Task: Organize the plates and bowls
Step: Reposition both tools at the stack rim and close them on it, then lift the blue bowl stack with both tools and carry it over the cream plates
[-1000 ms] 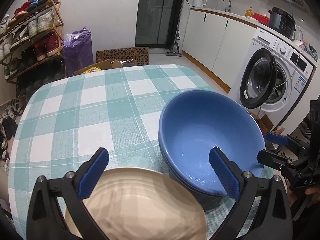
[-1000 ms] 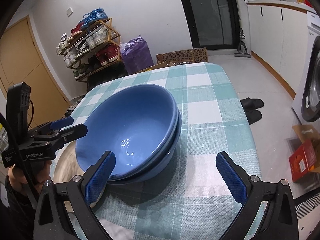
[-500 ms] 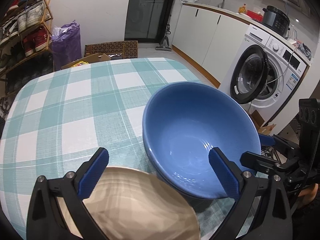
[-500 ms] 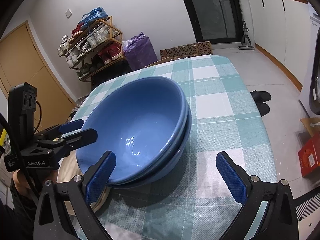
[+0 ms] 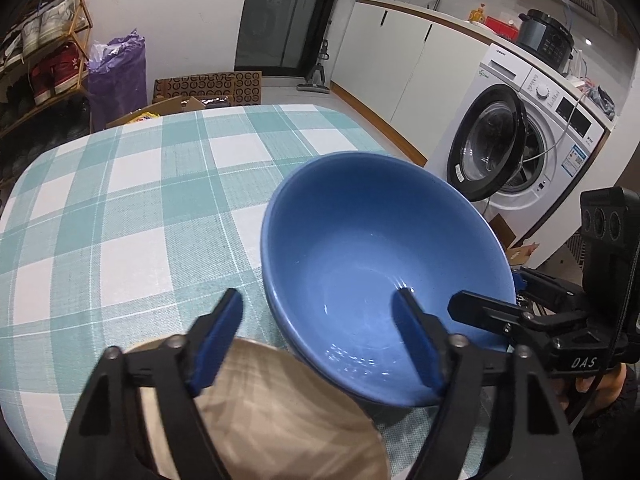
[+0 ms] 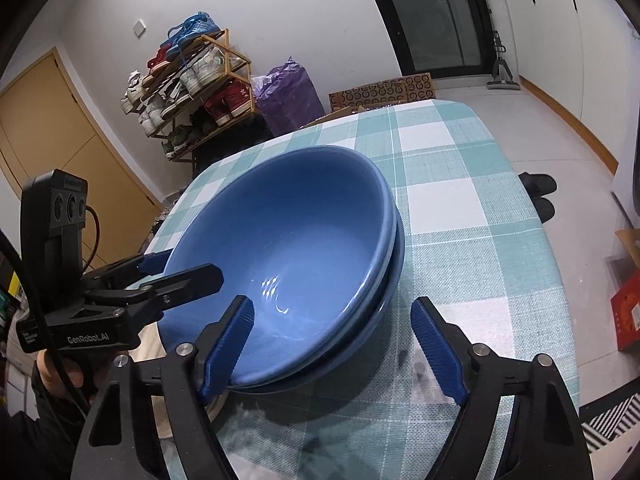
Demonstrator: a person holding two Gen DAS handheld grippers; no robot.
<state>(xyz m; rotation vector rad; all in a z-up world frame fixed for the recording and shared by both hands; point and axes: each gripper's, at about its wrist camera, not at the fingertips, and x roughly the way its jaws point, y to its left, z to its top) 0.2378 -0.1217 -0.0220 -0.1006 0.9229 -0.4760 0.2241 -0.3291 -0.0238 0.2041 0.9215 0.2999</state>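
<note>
Left wrist view: two blue bowls point(image 5: 384, 264) nested one in the other, sitting on the green-and-white checked tablecloth point(image 5: 132, 216) toward its right edge. A beige plate point(image 5: 280, 412) lies at the near edge, just beside the bowls, its rim close to or under the lower bowl (contact unclear). Left gripper point(image 5: 318, 330) hangs over the gap where plate meets bowls; its jaws have just been closing and stand partly apart, one blue pad over the cloth and plate, the other inside the top bowl, near rim of the bowls between them, pads not pressing on it. Right gripper point(image 5: 516, 294) comes in from the right at the bowl rim, held by a hand point(image 5: 604, 384). Washing machine point(image 5: 520, 148) with its door open behind.

Right wrist view: same bowls point(image 6: 288, 264), upper one sitting slightly tilted in the lower. Right gripper point(image 6: 332, 344) jaws have also just been closing, partly apart; left pad inside the top bowl, right pad outside over the cloth, near wall of both bowls between them, no clear contact. Left gripper point(image 6: 176, 268) straddles the far left rim, not clamped. Beige plate point(image 6: 150, 340) peeks out below it. Shoe rack point(image 6: 188, 88) and purple bag point(image 6: 288, 96) at the back wall
</note>
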